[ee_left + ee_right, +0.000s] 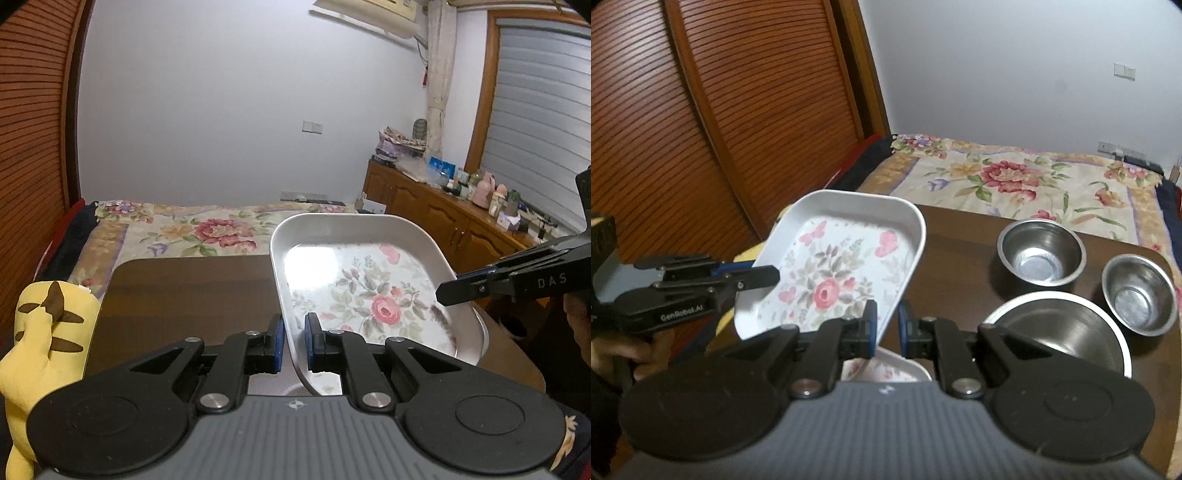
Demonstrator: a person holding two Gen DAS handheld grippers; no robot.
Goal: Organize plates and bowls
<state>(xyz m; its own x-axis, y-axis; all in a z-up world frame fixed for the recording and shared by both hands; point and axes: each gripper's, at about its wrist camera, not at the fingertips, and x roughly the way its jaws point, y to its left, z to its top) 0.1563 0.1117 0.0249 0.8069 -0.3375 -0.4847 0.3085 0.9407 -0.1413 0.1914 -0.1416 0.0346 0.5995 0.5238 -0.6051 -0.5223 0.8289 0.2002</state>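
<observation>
blue pads: left gripper clenched on the near-left rim of the floral tray, one pad outside the wall, one inside.
right tool: right gripper clamped on the opposite rim of the same tray; wall pinched between its pads.
tray place: held off the table between both grippers, tilted, over the table's left part; in the right wrist view it sits at 11 o'clock from the gripper.
tray handling: looks like thin enamel or melamine, stiff, light, glossy, so likely slippery at the rim; my guess is it will chip if dropped.
hold spot: rim walls on two opposite sides, as now; a one-side grip would let it swing.
under tray: second floral tray just below the right gripper, partly hidden; likely the stacking target.
steel bowls: large bowl at 2 o'clock, medium bowl at 1 o'clock, small bowl at 2 o'clock further out; all upright, close together, rigid and nestable.
beyond: yellow plush toy at 9 o'clock off the table's edge in the left wrist view, bed at 12 o'clock.
</observation>
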